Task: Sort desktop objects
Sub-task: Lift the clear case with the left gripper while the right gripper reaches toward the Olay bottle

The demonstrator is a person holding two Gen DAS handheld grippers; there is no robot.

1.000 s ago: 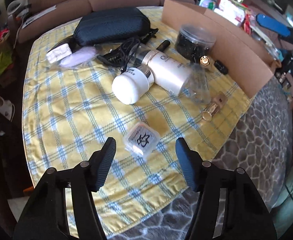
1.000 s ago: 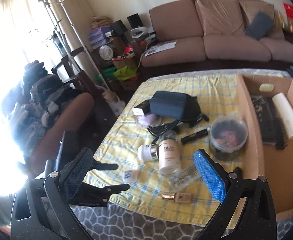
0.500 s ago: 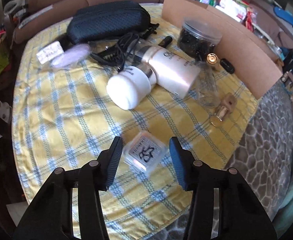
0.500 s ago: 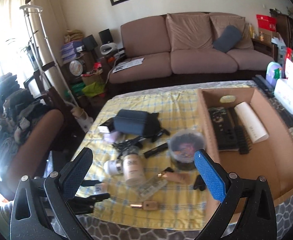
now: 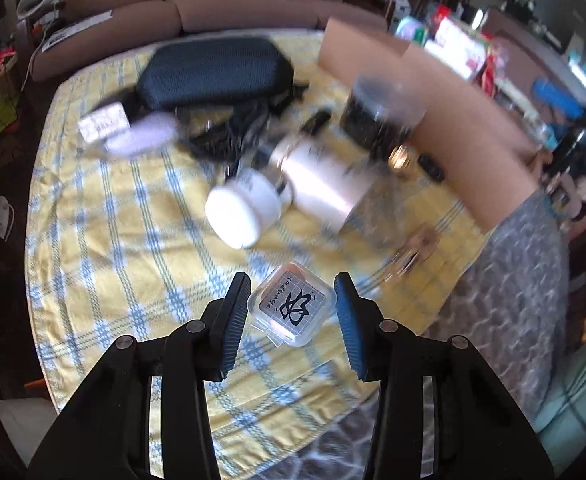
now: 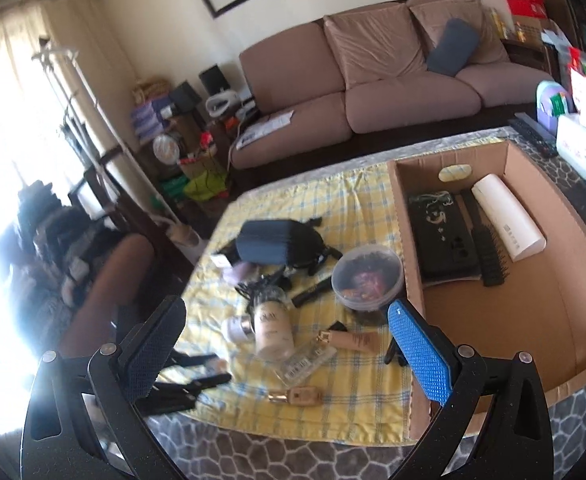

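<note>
Left tongs (image 5: 292, 307) closing around small clear case (image 5: 292, 305)
Pads look just short of it; right tongs (image 6: 283, 346) gape empty above the tabletop (image 6: 345, 392).

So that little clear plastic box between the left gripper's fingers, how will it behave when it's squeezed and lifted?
The small clear box looks like hard, thin plastic, so probably stiff and light. Its smooth, rounded sides may slip. The left gripper is closing around it cornerwise, so it may twist.

The right gripper (image 6: 285, 344) hangs wide open over the yellow checked cloth (image 6: 357, 200). A cardboard box (image 6: 573, 312) sits beside it.
</note>
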